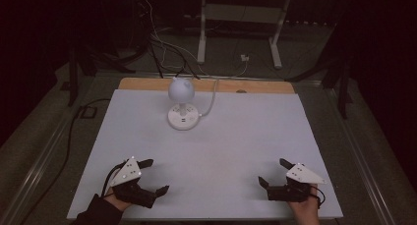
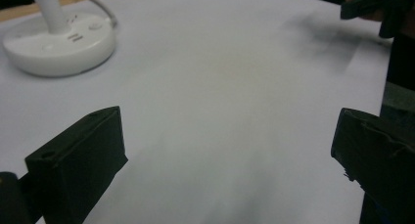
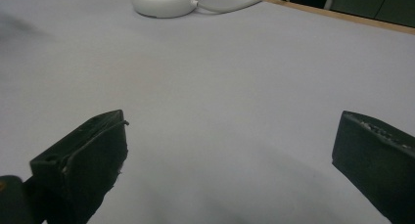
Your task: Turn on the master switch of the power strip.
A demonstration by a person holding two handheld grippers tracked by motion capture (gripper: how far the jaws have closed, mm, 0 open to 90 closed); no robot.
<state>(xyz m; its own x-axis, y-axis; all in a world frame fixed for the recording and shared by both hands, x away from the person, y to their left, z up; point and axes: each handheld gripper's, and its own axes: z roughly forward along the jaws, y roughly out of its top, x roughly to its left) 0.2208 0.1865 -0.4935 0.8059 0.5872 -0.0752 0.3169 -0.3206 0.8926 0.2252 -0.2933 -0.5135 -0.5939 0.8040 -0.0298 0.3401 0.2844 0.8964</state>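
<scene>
A small white desk lamp (image 1: 182, 103) stood toward the far edge of the table, well apart from both grippers. Its head was a smooth, matte globe with two little ear-like points on top, carried on a short stem above a round, flat, glossy plastic base (image 2: 58, 45) that bore small buttons or sockets. A pale cord (image 3: 240, 2) ran from the base over the far edge of the table.

The left gripper (image 1: 150, 177) rested low at the near left of the table, held in a hand with a dark sleeve; its blocky black jaws were spread wide with nothing between them. The right gripper (image 1: 274, 174) sat at the near right, jaws likewise wide apart and empty. Each carried a grey three-cornered plate on top.

The table (image 1: 236, 146) was covered by a plain, smooth white sheet, with a strip of bare wood (image 1: 255, 86) showing along its far edge. The room beyond was dim: grey carpeted floor, loose cables (image 1: 162, 48), and the white legs of a metal frame (image 1: 201, 33).
</scene>
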